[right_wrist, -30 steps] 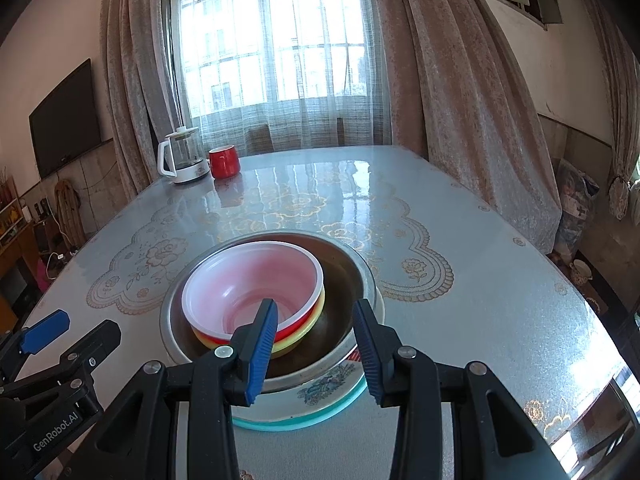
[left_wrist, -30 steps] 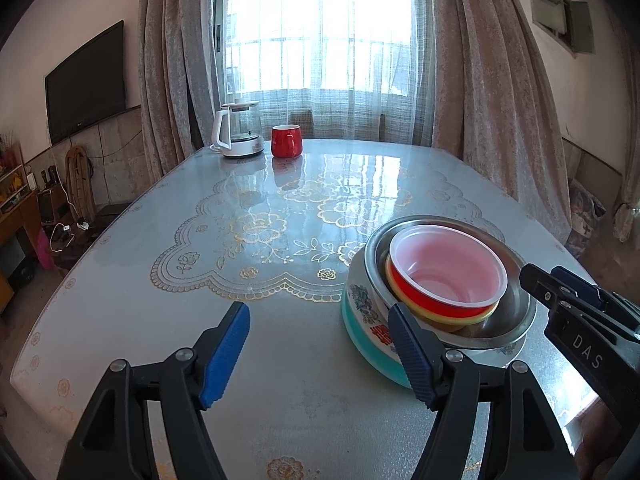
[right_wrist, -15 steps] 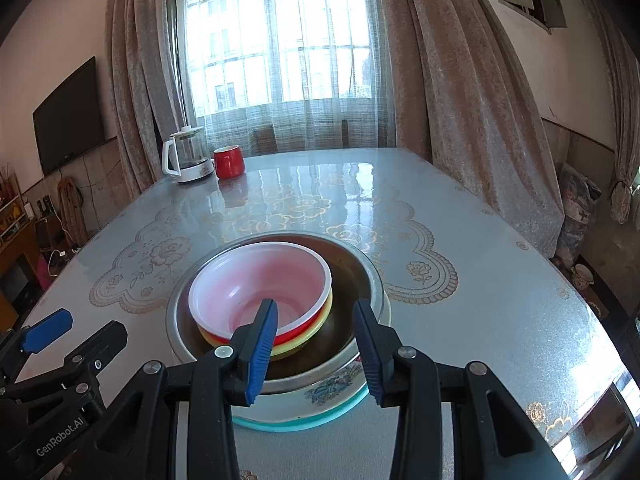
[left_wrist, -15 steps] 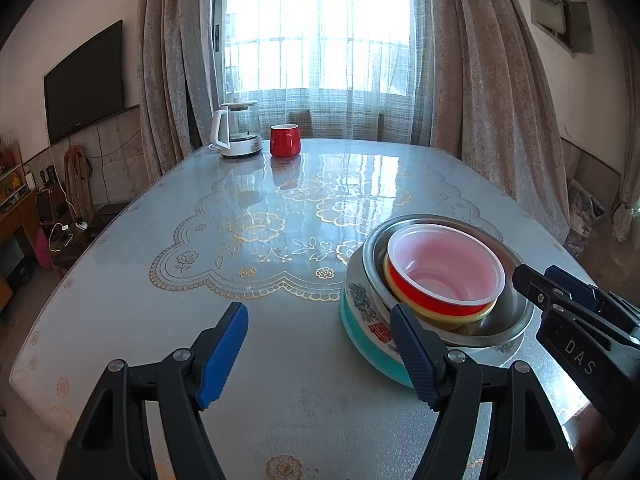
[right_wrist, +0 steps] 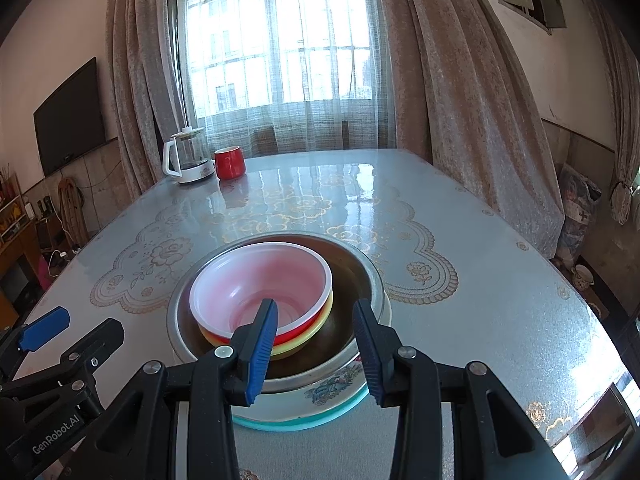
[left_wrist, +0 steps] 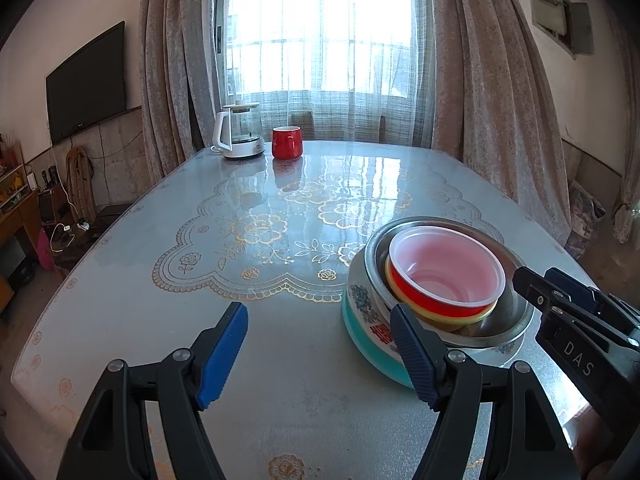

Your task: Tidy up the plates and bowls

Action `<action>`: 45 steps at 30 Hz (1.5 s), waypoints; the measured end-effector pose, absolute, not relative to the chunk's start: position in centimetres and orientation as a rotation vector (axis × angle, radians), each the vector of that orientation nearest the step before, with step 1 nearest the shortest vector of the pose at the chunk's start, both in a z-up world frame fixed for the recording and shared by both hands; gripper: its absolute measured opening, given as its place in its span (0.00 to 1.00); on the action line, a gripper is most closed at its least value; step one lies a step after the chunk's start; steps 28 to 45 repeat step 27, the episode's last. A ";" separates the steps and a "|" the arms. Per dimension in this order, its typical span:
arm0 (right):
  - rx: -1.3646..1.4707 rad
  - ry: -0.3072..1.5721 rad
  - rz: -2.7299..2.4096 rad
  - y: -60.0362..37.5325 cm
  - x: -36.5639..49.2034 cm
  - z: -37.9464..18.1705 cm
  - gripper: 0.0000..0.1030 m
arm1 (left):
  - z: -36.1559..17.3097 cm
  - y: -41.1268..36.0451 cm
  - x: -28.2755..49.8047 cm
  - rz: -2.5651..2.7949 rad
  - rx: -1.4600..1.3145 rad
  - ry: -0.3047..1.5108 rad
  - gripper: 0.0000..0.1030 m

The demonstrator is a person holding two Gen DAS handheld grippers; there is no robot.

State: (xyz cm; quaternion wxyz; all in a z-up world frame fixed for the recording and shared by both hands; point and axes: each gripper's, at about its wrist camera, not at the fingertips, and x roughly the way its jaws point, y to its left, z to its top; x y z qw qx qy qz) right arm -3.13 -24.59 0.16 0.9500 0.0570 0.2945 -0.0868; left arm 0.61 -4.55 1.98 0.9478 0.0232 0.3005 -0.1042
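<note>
Left tool point(left_wrist: 318, 354) of mine gapes wide over bare tabletop point(left_wrist: 280, 360), empty; right tool point(right_wrist: 314, 346) parted, empty, near stacked bowls point(right_wrist: 260, 292) nested on plate point(right_wrist: 320, 404).

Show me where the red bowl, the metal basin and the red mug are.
red bowl point(right_wrist: 256, 292): right wrist view, pale inner wall.
metal basin point(right_wrist: 356, 276): right wrist view, dark inner wall at right.
red mug point(left_wrist: 286, 144): left wrist view, middle of its side.
</note>
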 end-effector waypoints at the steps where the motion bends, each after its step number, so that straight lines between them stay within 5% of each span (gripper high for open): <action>1: 0.116 0.600 -0.177 -24.6 -3.1 0.2 0.38 | 2.0 -4.6 0.6 -0.211 0.048 0.611 0.72; 15: 0.114 0.603 -0.175 -24.3 -3.0 0.0 0.38 | 1.9 -4.7 0.6 -0.218 0.047 0.620 0.73; 18: 0.112 0.603 -0.174 -24.3 -3.0 0.0 0.38 | 2.0 -4.7 0.6 -0.212 0.056 0.615 0.81; 45: 0.102 0.592 -0.175 -24.5 -3.1 0.1 0.38 | 2.4 -4.2 0.8 -0.219 0.039 0.565 0.80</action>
